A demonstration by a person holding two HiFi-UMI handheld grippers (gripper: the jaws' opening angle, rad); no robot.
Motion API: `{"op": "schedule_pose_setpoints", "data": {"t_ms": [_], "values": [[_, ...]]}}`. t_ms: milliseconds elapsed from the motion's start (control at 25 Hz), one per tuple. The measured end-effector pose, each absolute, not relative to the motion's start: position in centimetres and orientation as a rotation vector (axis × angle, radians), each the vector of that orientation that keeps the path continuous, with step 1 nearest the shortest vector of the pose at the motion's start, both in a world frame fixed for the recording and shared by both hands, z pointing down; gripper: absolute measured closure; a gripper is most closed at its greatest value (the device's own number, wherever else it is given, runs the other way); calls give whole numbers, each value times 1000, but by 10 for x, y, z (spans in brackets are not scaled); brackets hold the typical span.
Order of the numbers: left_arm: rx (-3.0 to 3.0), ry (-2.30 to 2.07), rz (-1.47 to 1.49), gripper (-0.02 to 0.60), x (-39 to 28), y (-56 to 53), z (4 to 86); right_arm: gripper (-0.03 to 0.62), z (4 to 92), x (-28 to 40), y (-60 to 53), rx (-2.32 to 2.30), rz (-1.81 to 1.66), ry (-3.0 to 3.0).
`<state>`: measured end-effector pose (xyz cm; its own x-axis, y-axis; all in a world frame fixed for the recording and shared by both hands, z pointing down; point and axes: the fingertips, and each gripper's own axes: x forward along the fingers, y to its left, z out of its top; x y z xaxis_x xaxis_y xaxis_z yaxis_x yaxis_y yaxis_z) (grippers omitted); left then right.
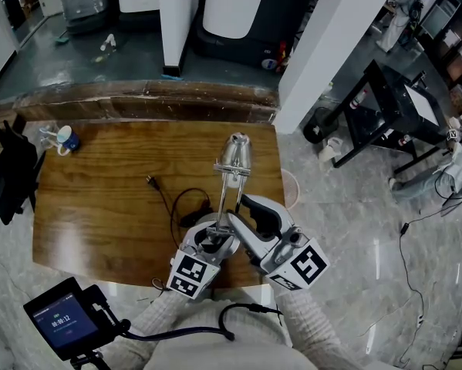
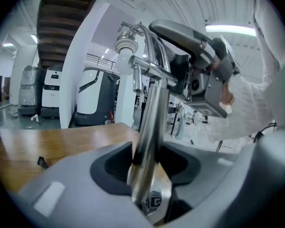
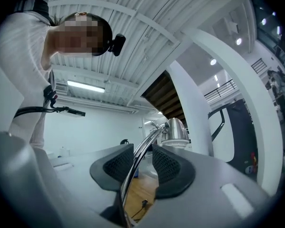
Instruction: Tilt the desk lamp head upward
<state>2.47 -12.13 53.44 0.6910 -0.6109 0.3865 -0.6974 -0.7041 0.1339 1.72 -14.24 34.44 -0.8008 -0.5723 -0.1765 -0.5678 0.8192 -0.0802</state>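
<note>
Fingers on the left gripper are clamped tight on the desk lamp's chrome stem, low down by the base; pads squeeze it from both sides. Lamp's standing on the near right bit of the wooden table; its black cord wanders off to the left; lamp head sits at the far end of the thin curved arm, out over the tabletop. Right gripper is just to the right and higher up; its fingers are let go, pads apart; that arm runs between them, hugging the left pad and clear of the right one.
</note>
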Motion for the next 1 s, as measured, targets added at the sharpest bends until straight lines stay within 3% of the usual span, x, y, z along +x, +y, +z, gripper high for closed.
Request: {"op": "schedule_pose_setpoints", "data": {"t_ms": [400,640,760,1000], "values": [[2622,-1045,430,414,23,-125,537,477,366,31,-163,-890,-320,2735],[2629,-1059,422,413,23,-123,537,471,438,53,-169,-682,-1076,2626],[2633,-1048,424,413,24,-120,535,370,446,41,-164,-376,-1439,2411],[2635,-1033,421,411,26,-117,531,375,455,22,-186,-286,-1637,2259]]}}
